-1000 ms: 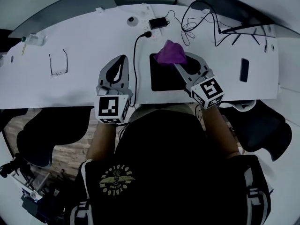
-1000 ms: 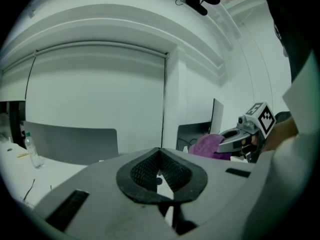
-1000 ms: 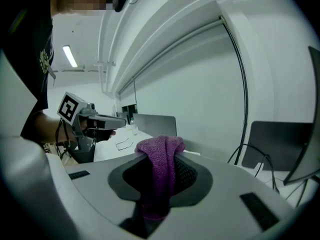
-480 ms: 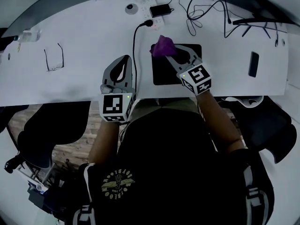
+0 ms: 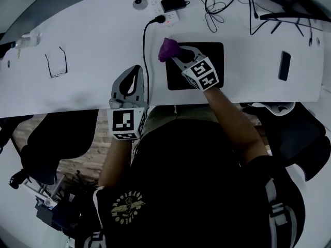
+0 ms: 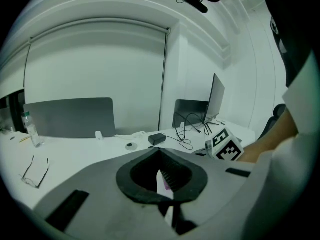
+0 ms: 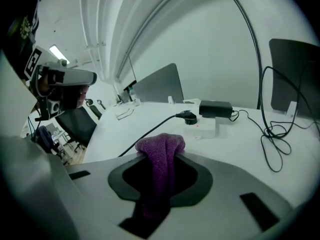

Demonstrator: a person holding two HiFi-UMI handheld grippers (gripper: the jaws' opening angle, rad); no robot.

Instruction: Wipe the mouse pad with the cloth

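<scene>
Head view, left to right.

- Folded glasses [image 5: 56, 64] lie on the white desk [image 5: 88, 89], well apart from both tools.
- Left gripper [image 5: 135, 68] sits over the desk close to its near edge, left of the mouse pad [image 5: 217, 53] and clear of it. Its own view shows the jaws pressed together at the tips with nothing between them; only a thin slit shows behind the tips. Marker cube [image 5: 126, 123] overhangs the desk edge toward the person.
- A black cable [image 5: 144, 45] runs just beside the left gripper, up to a plug in the white power strip [image 5: 168, 18]; a black adapter [image 5: 173, 4] lies just behind the strip.
- Purple cloth [image 5: 168, 49] is bunched at the far-left corner of the black mouse pad, partly past the pad's left edge.
- Right gripper [image 5: 174, 56] is clamped on the cloth: in its own view the fabric is pinched at the tips and hangs back through the loop of the jaws. The gripper body lies diagonally across the pad.
- A dark phone [image 5: 284, 65] lies on the desk right of the pad, well apart.
</scene>
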